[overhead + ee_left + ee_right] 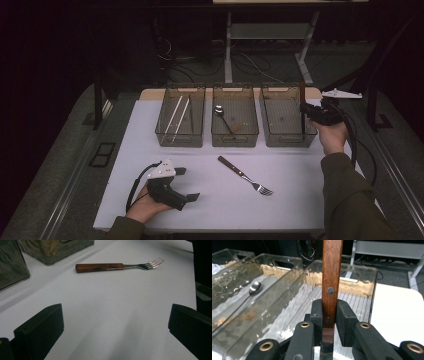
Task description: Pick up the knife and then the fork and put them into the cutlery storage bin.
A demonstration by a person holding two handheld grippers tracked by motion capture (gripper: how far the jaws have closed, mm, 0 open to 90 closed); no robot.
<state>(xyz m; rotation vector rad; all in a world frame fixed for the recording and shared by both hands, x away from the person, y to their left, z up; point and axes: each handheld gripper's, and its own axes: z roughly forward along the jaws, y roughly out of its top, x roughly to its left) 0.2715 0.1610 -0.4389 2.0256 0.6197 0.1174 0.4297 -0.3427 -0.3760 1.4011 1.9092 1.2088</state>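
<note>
While I hold the right gripper point(306, 111) over the right-hand clear plastic bin point(286, 138), its jaws are clamped on the wooden handle of a utensil point(332, 277), which stands upright between the pads in the right gripper view, rivets showing, the metal part pointing down out of sight, so I cannot tell what kind of utensil it is. My worry is the release: the grip sits at the lower end of the handle, so most of the handle stands above the pads, and if I let go while it stands this upright it could tip over the bin's right wall and land on the white table point(200, 165), or knock the rim and skid. I judge that I should bring it further inside the walls and lay it over before the pads part. A loose hold could also let it swivel in the jaws. The left gripper point(186, 184) rests low at the near left of the table, its jaws wide apart and holding nothing; ahead of it lies a wood-handled steel fork point(117, 266), flat on the table and well apart from the pads. The other bins hold two pale chopsticks point(177, 117) and a metal spoon point(223, 117).
</note>
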